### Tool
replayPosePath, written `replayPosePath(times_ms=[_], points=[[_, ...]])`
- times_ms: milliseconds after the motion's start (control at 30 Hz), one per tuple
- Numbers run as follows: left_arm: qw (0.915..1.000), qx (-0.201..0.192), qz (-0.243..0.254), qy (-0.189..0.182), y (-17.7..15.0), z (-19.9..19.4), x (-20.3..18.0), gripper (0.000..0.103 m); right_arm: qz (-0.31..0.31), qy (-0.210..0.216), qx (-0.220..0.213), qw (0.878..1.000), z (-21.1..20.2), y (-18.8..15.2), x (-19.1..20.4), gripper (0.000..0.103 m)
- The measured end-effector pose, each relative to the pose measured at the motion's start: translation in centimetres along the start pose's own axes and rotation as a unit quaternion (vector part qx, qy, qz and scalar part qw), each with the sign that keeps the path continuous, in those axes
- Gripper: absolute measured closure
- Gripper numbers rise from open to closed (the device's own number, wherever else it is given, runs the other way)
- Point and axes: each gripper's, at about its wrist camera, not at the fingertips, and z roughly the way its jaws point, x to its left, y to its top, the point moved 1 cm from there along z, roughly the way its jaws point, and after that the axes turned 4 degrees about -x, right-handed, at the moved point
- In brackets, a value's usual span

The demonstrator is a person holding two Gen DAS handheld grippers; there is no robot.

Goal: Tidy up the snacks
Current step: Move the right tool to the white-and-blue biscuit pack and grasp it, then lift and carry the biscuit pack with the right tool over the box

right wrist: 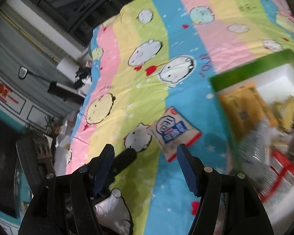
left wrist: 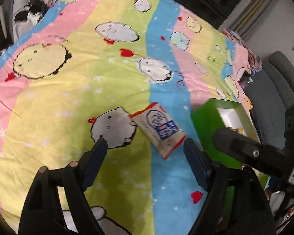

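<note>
Both your left gripper (left wrist: 146, 144) and right gripper (right wrist: 145, 151) hang apart and empty over the snack packet (left wrist: 158, 130), left of the green box (left wrist: 207, 121), likely its destination.

A bed covered by a pastel-striped cartoon-print sheet (left wrist: 111, 82) carried a flat white-and-blue snack packet (left wrist: 158, 131) near centre, and a green open-topped cardboard box (left wrist: 205, 121) lay just right.

Snack packet (left wrist: 158, 129) on bedsheet (left wrist: 72, 98) — box (left wrist: 205, 121) right
</note>
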Motion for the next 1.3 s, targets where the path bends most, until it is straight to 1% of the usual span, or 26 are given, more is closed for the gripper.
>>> replayPosePath(times_ms=[67,133,167,200,267,333,400,433,533,700,767,800,833,867,1000,1167,1300], points=[[1.0000,0.006,-0.001,-0.005,0.4,0.6,0.3,0.032,0.003,-0.012,0.013,1.000,1.7,0.6,0.1,0.036],[0.9996,0.020,-0.001,-0.020,0.7,1.5,0.4,0.034,0.000,-0.037,0.028,0.999,3.4,1.1,0.2,0.036],[0.9992,0.028,0.001,-0.029,0.9,1.9,0.5,0.038,-0.006,-0.052,0.032,0.998,4.1,1.3,0.1,0.036],[0.9986,0.038,0.003,-0.038,1.0,2.4,0.5,0.040,-0.011,-0.067,0.033,0.997,4.8,1.5,0.1,0.036],[0.9982,0.045,-0.003,-0.041,1.0,3.0,0.6,0.046,-0.017,-0.089,0.029,0.995,6.1,1.9,-0.2,0.036],[0.9975,0.051,0.000,-0.048,0.8,3.8,0.3,0.047,-0.020,-0.104,0.035,0.994,7.2,2.4,-0.8,0.036],[0.9970,0.053,-0.009,-0.056,0.6,4.2,0.3,0.048,-0.019,-0.129,0.041,0.991,8.0,2.9,-1.5,0.036],[0.9967,0.056,-0.013,-0.057,0.4,4.4,0.4,0.049,-0.019,-0.133,0.043,0.990,8.5,3.1,-1.8,0.036],[0.9960,0.066,-0.015,-0.059,0.1,5.0,0.3,0.051,-0.018,-0.126,0.059,0.990,9.7,3.2,-2.4,0.036],[0.9960,0.058,-0.025,-0.062,-0.2,5.2,0.6,0.055,-0.032,-0.118,0.071,0.990,10.0,2.4,-2.4,0.036],[0.9959,0.060,-0.021,-0.065,-0.3,5.2,0.5,0.061,-0.034,-0.096,0.087,0.991,9.9,1.9,-2.0,0.036],[0.9963,0.060,-0.016,-0.060,-0.4,5.2,0.5,0.064,-0.038,-0.089,0.094,0.991,9.8,1.6,-1.7,0.036],[0.9968,0.059,-0.013,-0.053,-0.4,5.3,0.5,0.071,-0.043,-0.090,0.098,0.990,9.9,1.4,-1.5,0.036],[0.9972,0.058,-0.009,-0.047,-0.5,5.3,0.5,0.075,-0.048,-0.094,0.097,0.990,10.0,1.2,-1.3,0.036],[0.9976,0.050,-0.006,-0.047,-0.8,5.2,0.8,0.077,-0.057,-0.100,0.088,0.989,10.0,0.7,-1.0,0.036],[0.9989,0.037,0.014,-0.025,-0.8,4.6,0.4,0.077,-0.056,-0.093,0.082,0.991,9.4,0.1,-0.5,0.039],[0.9992,0.028,0.014,-0.024,-0.9,3.5,0.3,0.076,-0.053,-0.086,0.070,0.992,8.5,-0.2,0.1,0.039]])
